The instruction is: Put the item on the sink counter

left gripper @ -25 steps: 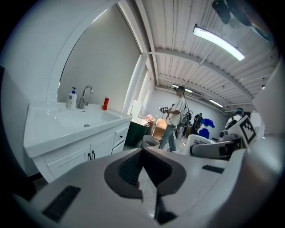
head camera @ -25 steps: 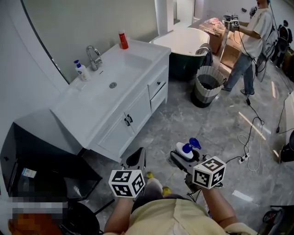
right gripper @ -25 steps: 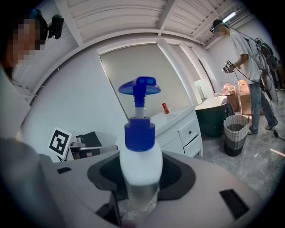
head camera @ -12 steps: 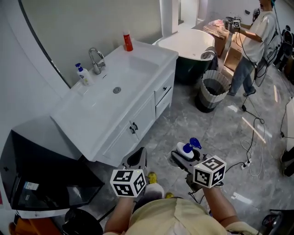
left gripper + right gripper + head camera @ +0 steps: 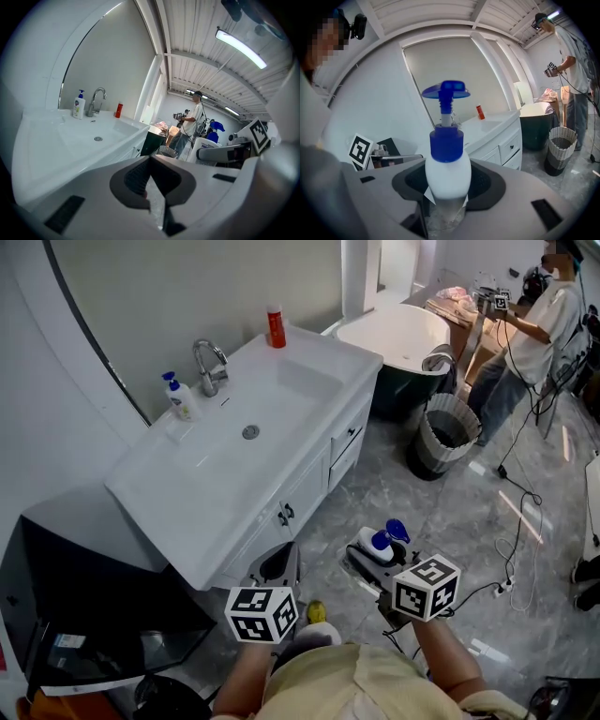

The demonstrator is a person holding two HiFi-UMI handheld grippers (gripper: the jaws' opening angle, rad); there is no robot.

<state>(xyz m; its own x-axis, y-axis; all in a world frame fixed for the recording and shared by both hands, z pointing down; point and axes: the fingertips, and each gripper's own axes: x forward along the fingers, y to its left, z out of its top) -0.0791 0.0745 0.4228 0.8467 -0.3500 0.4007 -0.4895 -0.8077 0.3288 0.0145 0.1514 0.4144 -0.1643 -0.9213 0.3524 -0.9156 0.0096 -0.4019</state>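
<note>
My right gripper [image 5: 373, 551] is shut on a white pump bottle [image 5: 379, 545] with a blue collar and blue pump head; the same pump bottle [image 5: 446, 168] stands upright between the jaws in the right gripper view. It hangs over the grey floor, right of the white sink counter [image 5: 178, 493]. My left gripper [image 5: 277, 565] is held low by the counter's near corner, jaws closed with nothing in them; in the left gripper view the left gripper [image 5: 151, 187] faces the sink counter [image 5: 51, 154] from its end.
On the counter stand a chrome tap [image 5: 211, 367], a small soap dispenser [image 5: 181, 397] and a red bottle [image 5: 276, 326]. A woven bin [image 5: 451, 434] and a bathtub [image 5: 405, 338] lie beyond. A person [image 5: 532, 329] stands at far right. Cables [image 5: 525, 502] cross the floor.
The view has shifted so the sink counter sits nearer and more central. Both grippers keep their places in the frame, the right one still holding the bottle.
</note>
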